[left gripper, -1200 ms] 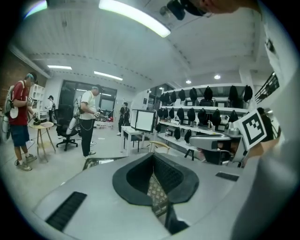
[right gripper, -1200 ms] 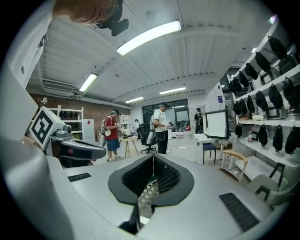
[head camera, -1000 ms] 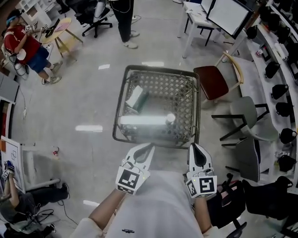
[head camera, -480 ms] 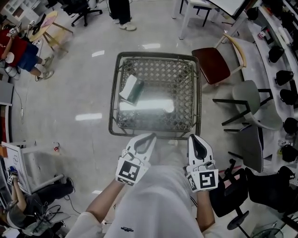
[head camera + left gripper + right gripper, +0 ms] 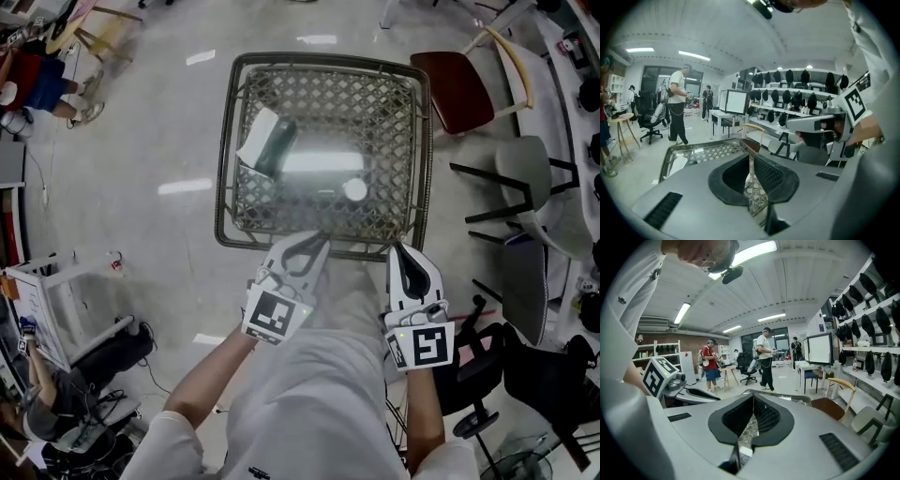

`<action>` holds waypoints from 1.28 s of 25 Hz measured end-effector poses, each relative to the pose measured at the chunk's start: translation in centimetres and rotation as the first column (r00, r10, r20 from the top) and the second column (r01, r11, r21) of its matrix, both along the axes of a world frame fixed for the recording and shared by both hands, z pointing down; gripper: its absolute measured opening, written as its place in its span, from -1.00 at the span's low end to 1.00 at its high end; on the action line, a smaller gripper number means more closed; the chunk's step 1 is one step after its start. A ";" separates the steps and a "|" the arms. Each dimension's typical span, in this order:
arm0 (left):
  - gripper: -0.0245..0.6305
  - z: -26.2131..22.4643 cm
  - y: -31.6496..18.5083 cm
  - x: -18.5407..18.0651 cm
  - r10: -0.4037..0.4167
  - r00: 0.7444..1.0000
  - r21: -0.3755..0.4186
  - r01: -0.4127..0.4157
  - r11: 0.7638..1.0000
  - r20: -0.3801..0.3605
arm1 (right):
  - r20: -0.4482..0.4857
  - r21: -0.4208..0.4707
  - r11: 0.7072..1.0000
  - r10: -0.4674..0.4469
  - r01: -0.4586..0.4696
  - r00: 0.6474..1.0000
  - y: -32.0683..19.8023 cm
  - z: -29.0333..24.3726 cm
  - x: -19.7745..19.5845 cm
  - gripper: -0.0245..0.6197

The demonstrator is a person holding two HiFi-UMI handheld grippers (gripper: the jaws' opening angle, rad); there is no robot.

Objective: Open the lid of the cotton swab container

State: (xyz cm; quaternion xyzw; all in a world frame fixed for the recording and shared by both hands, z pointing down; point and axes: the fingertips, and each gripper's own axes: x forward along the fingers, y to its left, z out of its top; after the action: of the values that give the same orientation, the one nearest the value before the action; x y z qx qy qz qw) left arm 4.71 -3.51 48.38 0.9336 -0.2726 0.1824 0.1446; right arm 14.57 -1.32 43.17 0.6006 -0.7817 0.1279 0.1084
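In the head view a small round white cotton swab container (image 5: pixel 354 190) stands on the glass top of a square wicker table (image 5: pixel 417 141), right of middle and beside a bright glare. My left gripper (image 5: pixel 319 242) is shut and empty, its tips over the table's near rim. My right gripper (image 5: pixel 398 248) is also shut and empty, at the near right corner. Both are short of the container. The left gripper view has its jaws (image 5: pixel 751 155) closed together over the table (image 5: pixel 693 150). In the right gripper view the jaws (image 5: pixel 753 398) are closed too.
A white and dark green box (image 5: pixel 267 142) lies on the table's left half. A chair with a red-brown seat (image 5: pixel 469 89) stands at the table's far right corner, grey chairs (image 5: pixel 525 178) and a black office chair (image 5: pixel 487 375) to the right. People stand far off.
Both grippers have moved forward and down, from over the floor to the table's near edge. The table now fills more of the head view. Both stay shut.
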 end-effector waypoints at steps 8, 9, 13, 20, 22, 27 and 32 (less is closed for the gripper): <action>-0.62 6.9 -2.0 2.3 0.105 0.993 0.028 -0.107 0.994 0.060 | 0.005 -0.043 0.999 -0.034 0.034 0.999 -2.6 4.9 0.5 -0.92; -0.59 7.7 -2.3 2.5 0.117 0.991 0.032 -0.120 0.992 0.070 | 0.005 -0.049 0.998 -0.034 0.034 0.999 -2.9 5.5 0.6 -0.92; -0.49 10.8 -2.9 3.4 0.162 0.982 0.049 -0.167 0.985 0.101 | 0.005 -0.063 0.998 -0.031 0.031 1.000 -3.7 7.5 1.1 -0.92; -0.27 16.1 -3.3 5.8 0.241 0.962 0.047 -0.249 0.967 0.132 | 0.008 -0.075 0.997 -0.021 0.022 1.000 -4.8 10.3 2.2 -0.92; -0.22 17.4 -3.3 6.3 0.253 0.957 0.044 -0.261 0.964 0.142 | 0.008 -0.080 0.997 -0.020 0.020 1.000 -4.7 11.0 2.4 -0.92; -0.17 20.7 -4.1 7.5 0.274 0.947 0.039 -0.284 0.958 0.169 | 0.012 -0.088 0.996 -0.014 0.015 1.000 -4.9 12.7 2.8 -0.92; -0.15 23.2 -4.5 8.4 0.294 0.936 0.036 -0.306 0.951 0.193 | 0.016 -0.098 0.995 -0.014 0.016 1.000 -5.0 13.7 2.9 -0.92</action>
State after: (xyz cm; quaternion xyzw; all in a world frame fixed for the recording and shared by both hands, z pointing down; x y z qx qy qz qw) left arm 13.15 -8.04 71.55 0.9473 -0.1449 0.2796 0.0585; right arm 17.47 -6.32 56.84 0.5877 -0.7799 0.1696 0.1328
